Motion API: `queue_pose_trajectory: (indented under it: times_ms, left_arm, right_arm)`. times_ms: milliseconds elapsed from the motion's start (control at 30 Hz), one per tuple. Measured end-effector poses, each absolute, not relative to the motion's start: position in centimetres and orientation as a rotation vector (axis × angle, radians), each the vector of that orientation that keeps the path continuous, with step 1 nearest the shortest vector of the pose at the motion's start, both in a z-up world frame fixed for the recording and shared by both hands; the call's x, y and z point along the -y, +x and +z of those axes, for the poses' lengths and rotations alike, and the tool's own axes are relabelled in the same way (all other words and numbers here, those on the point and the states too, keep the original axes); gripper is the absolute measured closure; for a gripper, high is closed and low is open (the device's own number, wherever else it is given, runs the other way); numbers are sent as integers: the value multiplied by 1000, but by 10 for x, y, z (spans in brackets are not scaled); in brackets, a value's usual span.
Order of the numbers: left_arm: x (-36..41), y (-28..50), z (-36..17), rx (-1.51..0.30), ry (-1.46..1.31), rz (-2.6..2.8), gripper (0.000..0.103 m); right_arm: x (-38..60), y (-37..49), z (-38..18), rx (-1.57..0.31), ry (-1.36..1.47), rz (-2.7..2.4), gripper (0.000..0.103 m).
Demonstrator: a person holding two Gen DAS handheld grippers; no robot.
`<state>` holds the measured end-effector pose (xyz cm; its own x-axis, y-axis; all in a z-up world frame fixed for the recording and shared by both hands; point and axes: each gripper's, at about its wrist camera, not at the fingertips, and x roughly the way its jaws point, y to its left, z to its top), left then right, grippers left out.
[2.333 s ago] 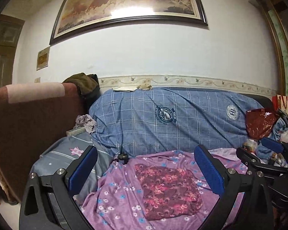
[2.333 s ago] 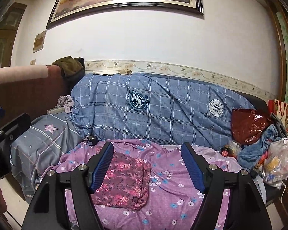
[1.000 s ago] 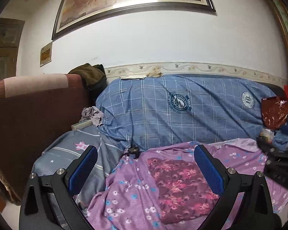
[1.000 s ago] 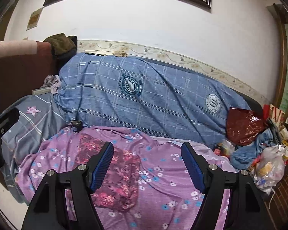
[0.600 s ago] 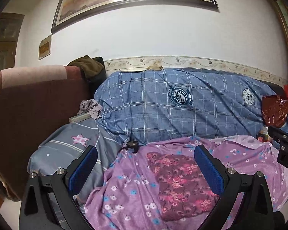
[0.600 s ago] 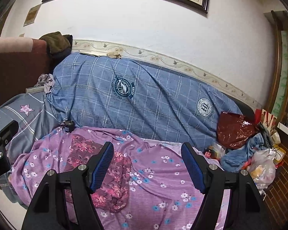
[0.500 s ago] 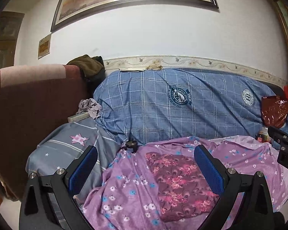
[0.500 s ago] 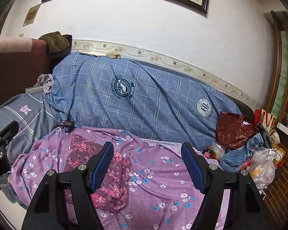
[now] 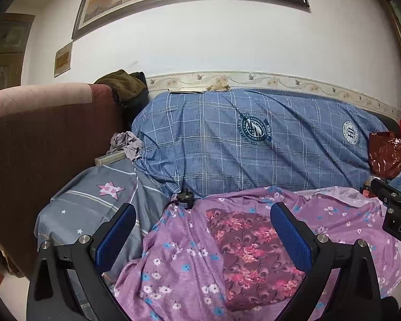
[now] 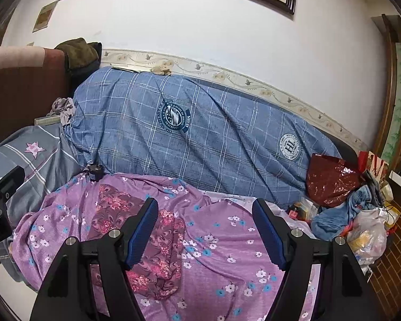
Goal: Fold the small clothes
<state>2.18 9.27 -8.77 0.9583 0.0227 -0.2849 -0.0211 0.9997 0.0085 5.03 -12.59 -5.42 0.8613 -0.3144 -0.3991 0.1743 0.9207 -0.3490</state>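
A small maroon cloth with pink flowers [image 9: 251, 251] lies folded flat on a purple flowered sheet [image 9: 179, 262] that covers the sofa seat. My left gripper [image 9: 204, 230] hovers in front of it, open, its blue pads [image 9: 115, 238] empty. In the right wrist view the same maroon cloth [image 10: 115, 211] lies at lower left, partly behind the left finger. My right gripper [image 10: 205, 227] stands open over the purple sheet [image 10: 227, 254] to the right of the cloth, holding nothing. Part of the right gripper's body shows at the right edge of the left wrist view.
A blue checked cover [image 9: 254, 144] drapes the sofa back. A grey star-patterned cloth [image 9: 93, 200] lies at the left, by a dark red armrest [image 9: 40, 139]. A red plastic bag [image 10: 331, 182], clothes and bags [image 10: 366, 230] pile up at the right. A small black object [image 9: 185, 200] sits at the sheet's rear edge.
Both views have shifted slightly; the left wrist view has tipped down a little. The maroon cloth has not moved and both grippers have stayed open.
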Motion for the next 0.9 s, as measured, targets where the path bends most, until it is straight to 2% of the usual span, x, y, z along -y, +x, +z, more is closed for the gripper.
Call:
queue_pose_trajectory:
  times_ms: [900]
  left_arm:
    - [-84,64,-96,-361,27,60,1]
  right_arm:
    - [122,95,-89,-532,-277,-196,28]
